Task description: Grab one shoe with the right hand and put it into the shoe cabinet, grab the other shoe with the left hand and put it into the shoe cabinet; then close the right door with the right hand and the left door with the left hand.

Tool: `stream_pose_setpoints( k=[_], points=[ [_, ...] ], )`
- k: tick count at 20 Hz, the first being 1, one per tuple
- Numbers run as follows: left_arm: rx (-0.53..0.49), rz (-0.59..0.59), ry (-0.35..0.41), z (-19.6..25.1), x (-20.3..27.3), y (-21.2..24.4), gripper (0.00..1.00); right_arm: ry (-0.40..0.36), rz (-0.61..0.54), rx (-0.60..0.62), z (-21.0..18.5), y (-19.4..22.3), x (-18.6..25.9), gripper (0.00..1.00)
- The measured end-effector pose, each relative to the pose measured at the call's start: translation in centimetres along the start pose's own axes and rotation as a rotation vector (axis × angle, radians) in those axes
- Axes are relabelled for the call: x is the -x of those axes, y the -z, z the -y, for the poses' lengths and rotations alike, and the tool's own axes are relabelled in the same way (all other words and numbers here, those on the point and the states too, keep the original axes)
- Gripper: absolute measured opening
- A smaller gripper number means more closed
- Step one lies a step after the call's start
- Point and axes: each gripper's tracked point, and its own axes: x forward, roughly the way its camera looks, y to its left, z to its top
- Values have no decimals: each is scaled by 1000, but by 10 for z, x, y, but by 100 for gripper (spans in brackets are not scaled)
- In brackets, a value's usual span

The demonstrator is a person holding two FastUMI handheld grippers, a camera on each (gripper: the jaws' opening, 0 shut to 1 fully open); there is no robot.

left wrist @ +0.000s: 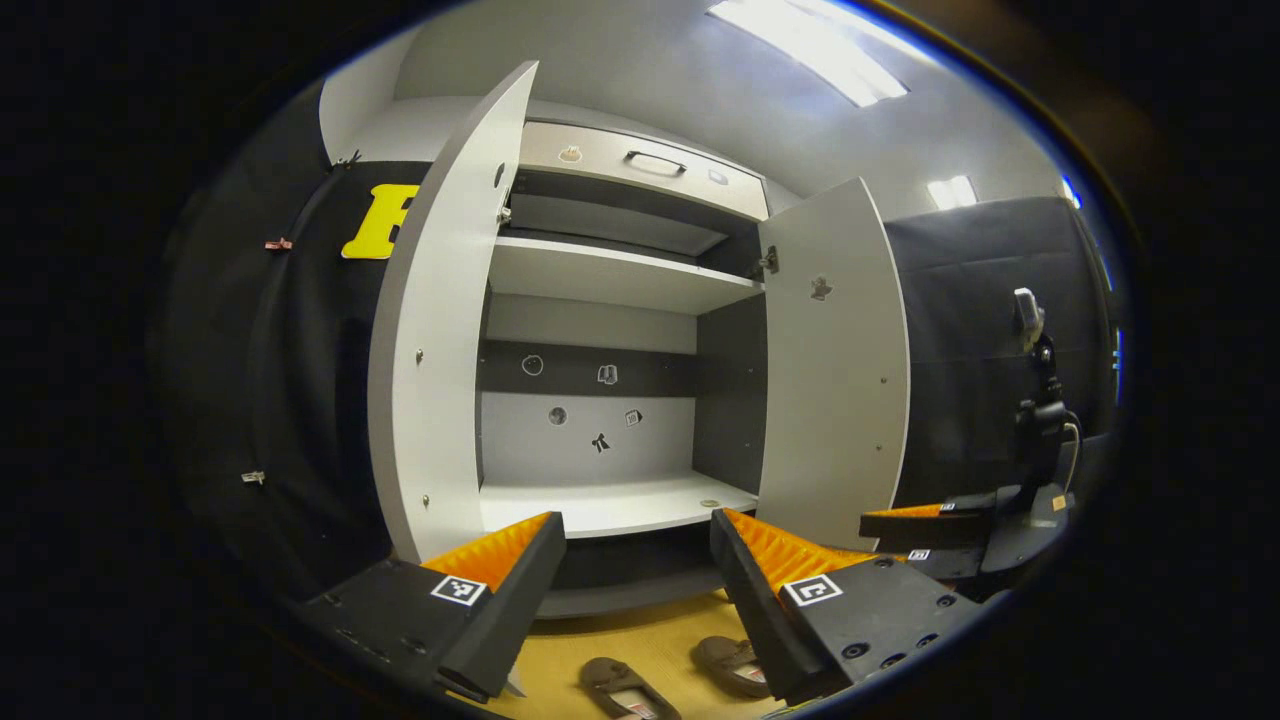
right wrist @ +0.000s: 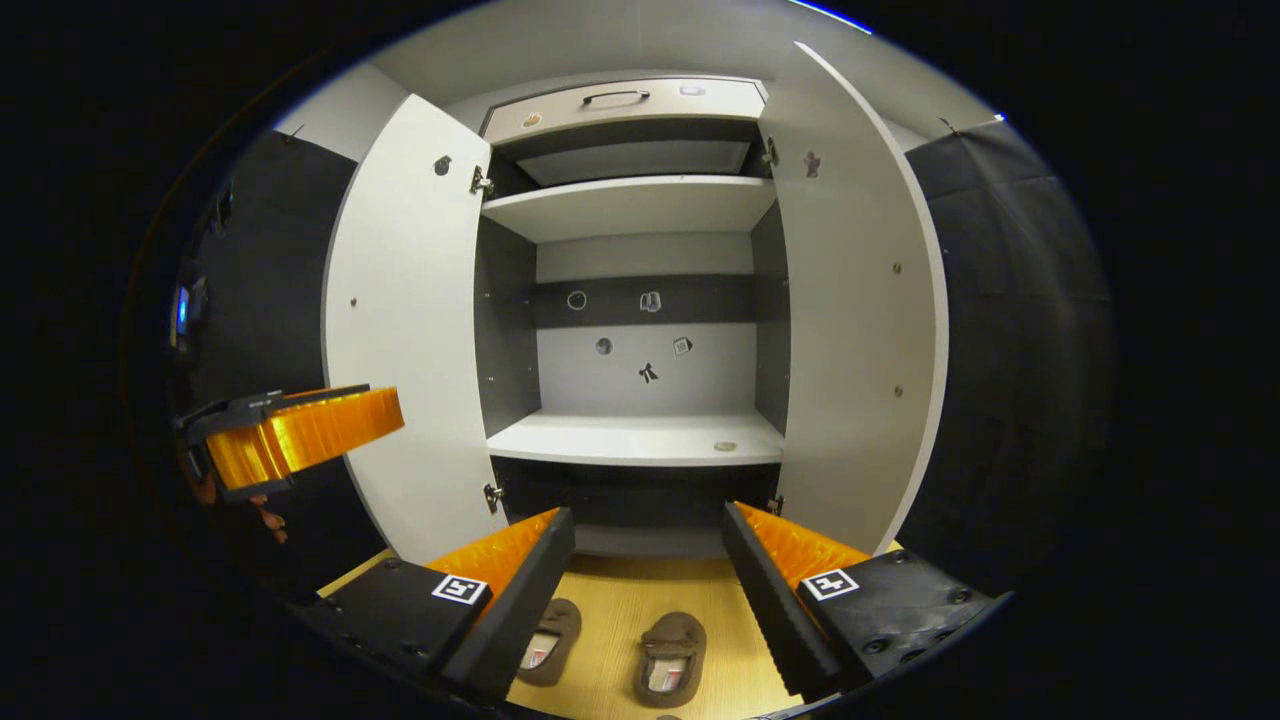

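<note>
While both doors stand open, the left gripper view looks into the cabinet [left wrist: 620, 400] from low down. The left door [left wrist: 445, 330] fills the centre left of the frame and the right door [left wrist: 835, 370] the centre right. Between them lie a bare upper shelf [left wrist: 610, 275] and a bare lower shelf [left wrist: 600, 505], and a drawer [left wrist: 640, 165] with a handle sits above. The left gripper [left wrist: 637, 560] shows at the bottom with its fingers wide apart and nothing between them. Below the gap, two shoes lie on the wooden floor [left wrist: 640, 635]: one shoe [left wrist: 625, 690] at bottom centre, the other shoe [left wrist: 735, 665] just right of it, partly hidden by the right-hand finger. At lower right the right gripper [left wrist: 925, 525] hangs in the air in front of the right door's lower edge; its fingers overlap from this angle, so I cannot tell their spread here.

In the right gripper view the cabinet stands square in the middle of the frame, doors swung out to either side and shelves bare. The right gripper [right wrist: 648, 565] sits at the bottom, fingers wide and holding nothing. Both shoes lie on the floor at bottom centre, side by side and apart from each other, one half covered by the left-hand finger. At centre left the left gripper hovers before the left door, a hand [right wrist: 235, 500] dimly visible behind it.
</note>
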Motion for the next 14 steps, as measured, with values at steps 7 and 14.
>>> stream_pose_setpoints(
  k=[7, 14],
  points=[
    [14, 3, -12, -12, -17, 11, 92, -27, -218, -49, -6, 113, -37, 98],
    [44, 3, -54, -29, -34, 24, 92, -32, -431, -76, -5, 229, -48, 92]
  ],
)
